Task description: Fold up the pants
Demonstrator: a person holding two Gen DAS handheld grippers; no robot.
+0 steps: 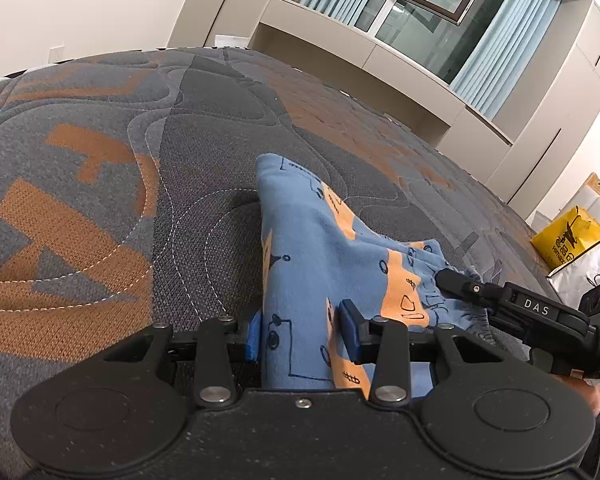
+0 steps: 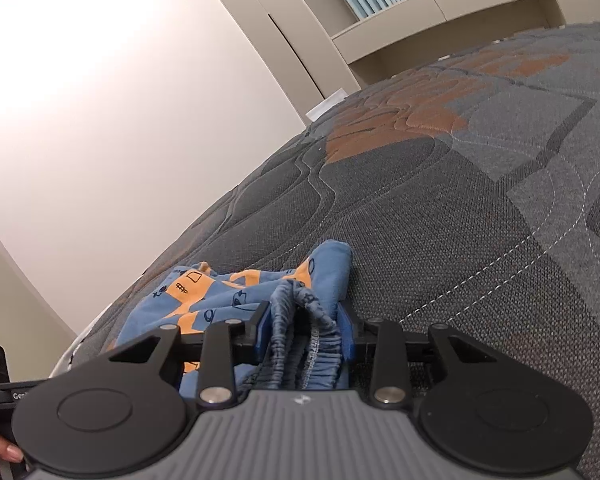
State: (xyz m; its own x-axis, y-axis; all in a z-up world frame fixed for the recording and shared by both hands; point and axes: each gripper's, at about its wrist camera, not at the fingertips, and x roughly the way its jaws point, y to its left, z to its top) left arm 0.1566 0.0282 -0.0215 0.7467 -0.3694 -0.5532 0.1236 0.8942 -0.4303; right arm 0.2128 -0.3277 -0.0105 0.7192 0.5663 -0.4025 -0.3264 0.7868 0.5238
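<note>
— Pants [image 1: 312, 248]: how many were on the mattress [image 1: 100, 160]?
— One blue-and-orange pair, bunched near its edge.
— And the grippers?
— Two. The left gripper [image 1: 302, 334] was clamped on a leg fold; the right gripper [image 2: 304, 334] was clamped on the gathered waistband [image 2: 300, 320].

One pair of pants [image 1: 312, 280] — blue with orange patches. Two grippers: left [image 1: 300, 336], right [image 2: 304, 340], each with two fingers [image 2: 346, 334]. One mattress [image 1: 100, 160]. One yellow bag [image 1: 566, 236] — at the far edge. One window [image 1: 432, 0], two curtains [image 1: 504, 40].
</note>
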